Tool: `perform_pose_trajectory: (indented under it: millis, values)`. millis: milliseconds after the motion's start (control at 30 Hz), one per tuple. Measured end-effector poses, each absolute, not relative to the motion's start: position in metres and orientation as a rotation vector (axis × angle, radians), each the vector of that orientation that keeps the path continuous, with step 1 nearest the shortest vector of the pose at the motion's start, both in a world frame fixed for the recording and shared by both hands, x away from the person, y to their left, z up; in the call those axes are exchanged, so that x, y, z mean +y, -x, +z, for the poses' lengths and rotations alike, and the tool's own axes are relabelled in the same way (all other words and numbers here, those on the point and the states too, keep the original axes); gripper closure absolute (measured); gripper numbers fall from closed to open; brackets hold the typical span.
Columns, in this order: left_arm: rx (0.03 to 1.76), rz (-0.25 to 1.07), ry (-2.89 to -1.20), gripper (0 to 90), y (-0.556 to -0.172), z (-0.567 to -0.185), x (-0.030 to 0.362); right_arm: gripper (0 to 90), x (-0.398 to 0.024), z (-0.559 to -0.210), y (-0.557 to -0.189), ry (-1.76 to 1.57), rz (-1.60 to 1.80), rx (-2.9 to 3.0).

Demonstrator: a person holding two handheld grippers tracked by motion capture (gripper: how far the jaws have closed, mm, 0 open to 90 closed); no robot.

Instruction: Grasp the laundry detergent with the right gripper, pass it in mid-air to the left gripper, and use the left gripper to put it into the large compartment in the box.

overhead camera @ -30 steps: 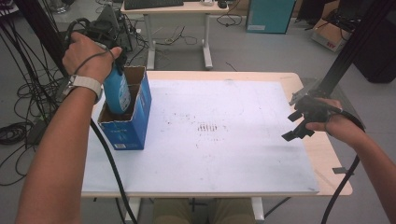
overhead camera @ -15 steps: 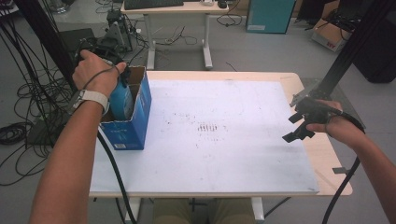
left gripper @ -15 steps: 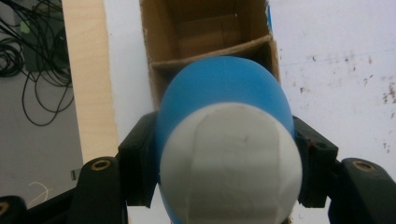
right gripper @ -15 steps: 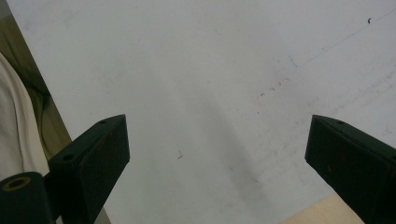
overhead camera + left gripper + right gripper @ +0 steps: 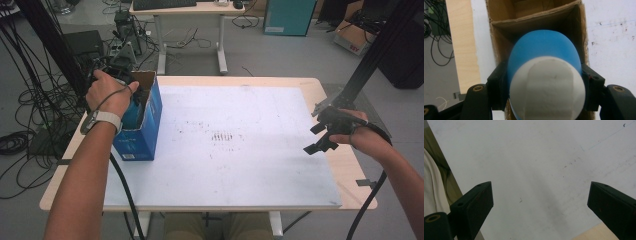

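Note:
A blue bottle (image 5: 544, 55) with a white cap (image 5: 547, 88) sits between the jaws of my left gripper (image 5: 544, 92), which is shut on it just below the cap. The bottle hangs partly inside an open blue cardboard box (image 5: 145, 125) at the table's left side; its brown inner walls (image 5: 534, 22) surround the bottle. In the high view the bottle (image 5: 131, 114) is mostly hidden behind the left hand (image 5: 107, 92) and the box wall. My right gripper (image 5: 320, 137) hovers open over the table's right edge, with nothing between its jaws (image 5: 539, 202).
A white mat (image 5: 240, 165) covers most of the wooden table (image 5: 345, 165), with dark smudges (image 5: 222, 136) near its middle. Cables and equipment (image 5: 35, 100) crowd the floor at the left. Another desk (image 5: 185, 10) stands behind.
My left hand has lowered the blue bottle down into the box. The right gripper has stayed where it was.

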State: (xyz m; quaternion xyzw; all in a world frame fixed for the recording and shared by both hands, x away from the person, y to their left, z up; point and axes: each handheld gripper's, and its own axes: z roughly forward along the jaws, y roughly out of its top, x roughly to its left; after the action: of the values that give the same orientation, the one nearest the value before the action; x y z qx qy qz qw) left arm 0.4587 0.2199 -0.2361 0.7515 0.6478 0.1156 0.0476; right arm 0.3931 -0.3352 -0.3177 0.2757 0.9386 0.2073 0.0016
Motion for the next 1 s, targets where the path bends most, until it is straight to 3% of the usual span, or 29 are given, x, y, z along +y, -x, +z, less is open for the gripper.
perform_pose_trajectory:
  millis: [633,1000]
  values:
    - [1.966,0.329,-2.326,37.5,-0.46,-0.271,0.222,6.3,-0.334,-0.321,-0.394,-0.849,0.648,2.96]
    - [1.963,0.329,-2.333,37.4,-0.46,-0.271,0.221,6.3,-0.332,-0.321,-0.393,-0.849,0.654,2.962]
